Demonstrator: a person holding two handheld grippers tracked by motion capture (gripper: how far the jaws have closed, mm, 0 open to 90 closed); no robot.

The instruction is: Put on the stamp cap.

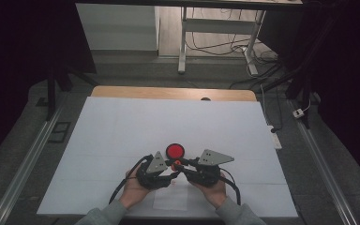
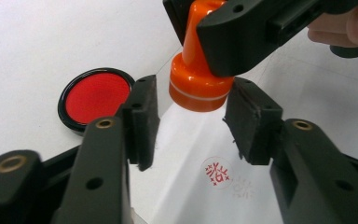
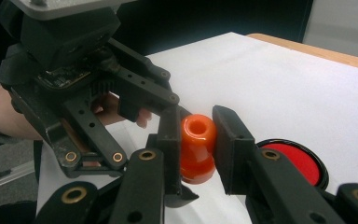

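White paper covers the table [image 1: 122,122] from edge to edge, with a strip of bare wood at the far side, and right in the middle of the action is the orange stamp [image 3: 197,148]. It sits upright between the pads of the right tongs [image 3: 196,140], which are clamped on its neck, so the stamp is firmly theirs. In the left gripper view its broad base [image 2: 198,88] hangs just above the paper, clear of the surface.

Left tongs [image 2: 191,121] now: their jaws stand apart on either side of that base, a visible gap on each side, pads not pressing on it (nothing gripped there). They point in from the opposite side, tip to tip with the right tongs, both pairs meeting over the same spot in the high view.

Just below the left tongs' tips, on a smaller white sheet [image 2: 186,154], lies a round red seal print [image 2: 216,172], with a fainter one just beside it. Off to the far side of both tongs rests the ink pad [image 1: 175,151], a round black dish with a bright red centre, near the stamp but not touching it.

Both hands [image 1: 133,190] come in from the near edge, grey sleeves showing, cables trailing back from each grip.
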